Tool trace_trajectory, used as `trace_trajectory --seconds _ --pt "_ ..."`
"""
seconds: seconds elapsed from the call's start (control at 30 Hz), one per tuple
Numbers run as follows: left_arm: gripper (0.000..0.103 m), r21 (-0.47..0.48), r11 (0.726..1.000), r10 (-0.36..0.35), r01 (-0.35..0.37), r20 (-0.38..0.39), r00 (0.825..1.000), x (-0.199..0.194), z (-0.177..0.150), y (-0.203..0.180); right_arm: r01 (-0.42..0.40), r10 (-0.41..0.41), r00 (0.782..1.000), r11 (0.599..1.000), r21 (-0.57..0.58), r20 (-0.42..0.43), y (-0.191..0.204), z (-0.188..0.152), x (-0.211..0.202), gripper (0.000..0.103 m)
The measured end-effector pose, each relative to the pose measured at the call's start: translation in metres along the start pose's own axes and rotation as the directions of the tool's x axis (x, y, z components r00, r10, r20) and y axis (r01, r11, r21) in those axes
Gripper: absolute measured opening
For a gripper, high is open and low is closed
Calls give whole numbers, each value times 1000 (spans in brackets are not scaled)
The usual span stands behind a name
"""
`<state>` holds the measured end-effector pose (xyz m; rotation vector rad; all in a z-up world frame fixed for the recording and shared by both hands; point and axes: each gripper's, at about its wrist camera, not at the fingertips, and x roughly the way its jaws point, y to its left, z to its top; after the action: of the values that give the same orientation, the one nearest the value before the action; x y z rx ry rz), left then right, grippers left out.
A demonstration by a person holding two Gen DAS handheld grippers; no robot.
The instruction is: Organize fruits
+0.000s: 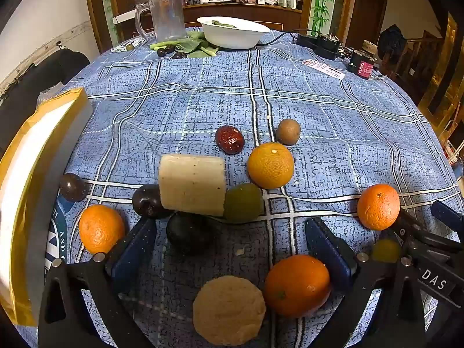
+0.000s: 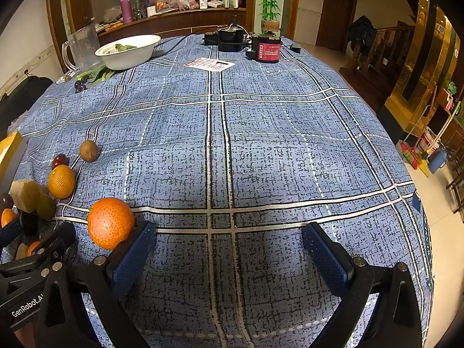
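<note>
Two grippers are wide open and hold nothing, so I compare which one is nearer to the fruits. From my left gripper (image 1: pixel 229 240) the pile lies directly ahead: a dark fruit (image 1: pixel 188 233) just past its left finger and an orange (image 1: pixel 296 284) against its right finger. My right gripper (image 2: pixel 229 246) has only bare tablecloth (image 2: pixel 261 145) between its fingers, with one orange (image 2: pixel 110 222) beside its left finger.
</note>
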<state>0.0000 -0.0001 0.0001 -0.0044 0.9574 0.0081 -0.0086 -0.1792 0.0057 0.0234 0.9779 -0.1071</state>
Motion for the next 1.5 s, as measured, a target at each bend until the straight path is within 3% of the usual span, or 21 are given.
trace_trajectory --seconds 1.3,1.5 --pt "103 -2 1000 2 -2 -5 1000 0 0 0 -1 1 1000 1000 4 1 -1 0 0 102" --pt "103 28 999 -20 21 -28 999 1 1 1 15 -12 998 999 47 -68 2 1 -1 102"
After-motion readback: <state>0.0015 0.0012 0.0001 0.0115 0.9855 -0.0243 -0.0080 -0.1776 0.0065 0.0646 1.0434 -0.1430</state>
